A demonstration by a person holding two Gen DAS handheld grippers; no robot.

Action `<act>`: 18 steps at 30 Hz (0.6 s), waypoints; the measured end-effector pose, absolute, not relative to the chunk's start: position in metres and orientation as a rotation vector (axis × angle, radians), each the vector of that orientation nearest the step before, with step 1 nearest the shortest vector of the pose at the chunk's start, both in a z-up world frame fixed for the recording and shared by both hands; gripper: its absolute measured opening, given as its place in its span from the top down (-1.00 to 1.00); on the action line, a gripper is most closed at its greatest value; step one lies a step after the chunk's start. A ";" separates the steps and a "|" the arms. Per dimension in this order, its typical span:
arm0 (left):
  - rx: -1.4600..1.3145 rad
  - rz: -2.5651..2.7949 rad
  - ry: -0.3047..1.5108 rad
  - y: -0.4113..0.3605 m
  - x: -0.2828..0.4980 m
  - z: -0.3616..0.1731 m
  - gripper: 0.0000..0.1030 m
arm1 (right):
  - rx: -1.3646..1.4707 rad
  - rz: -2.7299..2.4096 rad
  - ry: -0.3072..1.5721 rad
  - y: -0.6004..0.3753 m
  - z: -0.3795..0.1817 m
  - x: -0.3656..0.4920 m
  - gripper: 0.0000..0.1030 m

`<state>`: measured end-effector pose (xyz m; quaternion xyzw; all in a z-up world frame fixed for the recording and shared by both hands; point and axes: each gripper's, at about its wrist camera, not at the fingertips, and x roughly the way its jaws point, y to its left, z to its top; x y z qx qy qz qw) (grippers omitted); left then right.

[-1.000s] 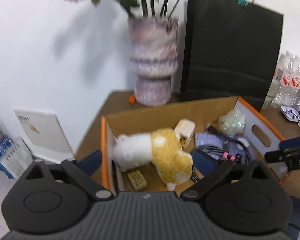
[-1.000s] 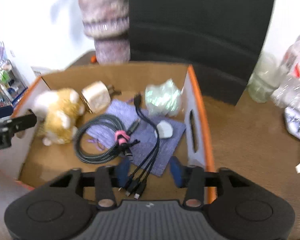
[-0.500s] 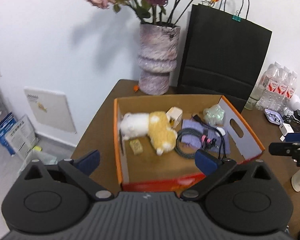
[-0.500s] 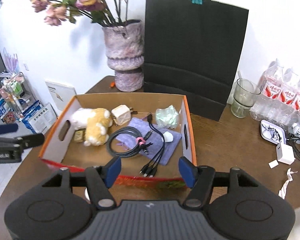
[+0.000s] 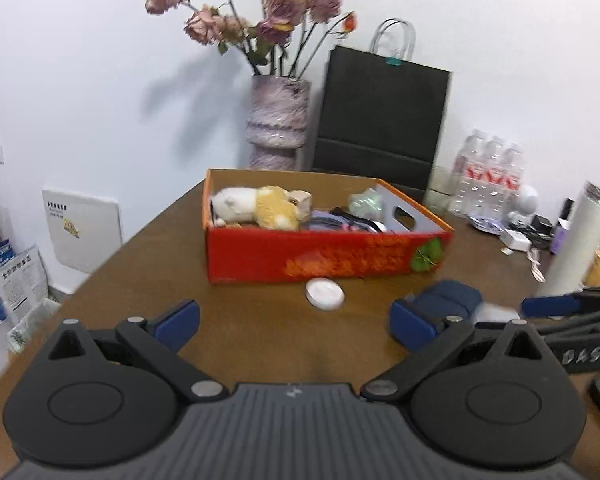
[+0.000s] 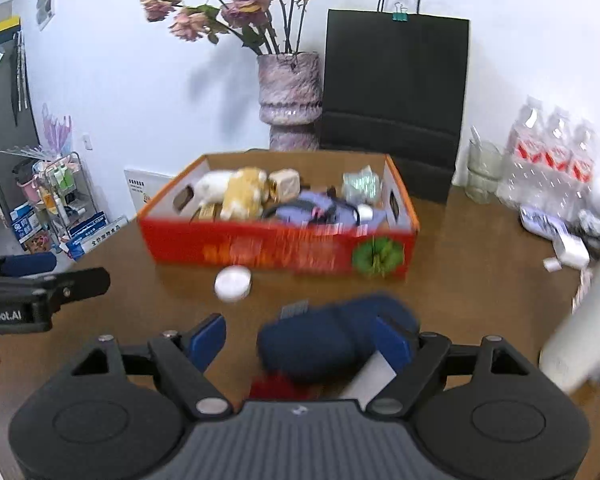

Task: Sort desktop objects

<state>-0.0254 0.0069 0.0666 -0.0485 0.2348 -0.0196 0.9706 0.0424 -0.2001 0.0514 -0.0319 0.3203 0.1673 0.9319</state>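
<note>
Lettering first: "DAS" reads on the right gripper (image 5: 540, 308) as we see it from the left wrist, and "nRobot.AI" on the left gripper (image 6: 40, 276) from the right wrist. Our left claw (image 5: 294, 322) hangs spread wide over bare brown table (image 5: 140, 264), holding nothing. Our right claw (image 6: 300, 338) is spread too, a navy pouch (image 6: 332, 336) lying between its fingers, blurred, contact unclear. Just beyond sits a small white round tin (image 6: 233, 282), near the red-orange box (image 6: 280, 246). Inside the box we see a white-and-yellow plush toy (image 6: 236, 188), a beige cube (image 6: 285, 183), coiled cables on purple cloth (image 6: 312, 210) and a pale green packet (image 6: 362, 186). Farther back stand a vase (image 6: 290, 100) and black bag (image 6: 396, 96).
</note>
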 end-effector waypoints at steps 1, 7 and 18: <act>-0.077 -0.034 0.476 0.002 -0.034 0.060 -1.00 | -0.063 0.339 0.648 -0.200 0.042 0.031 -0.56; -0.028 -0.008 0.541 -0.015 -0.067 0.031 -1.00 | -0.023 0.308 0.585 -0.200 0.008 -0.025 -0.56; -0.078 -0.035 0.628 -0.022 -0.062 0.012 -1.00 | -0.006 0.264 0.581 -0.213 -0.004 -0.038 -0.55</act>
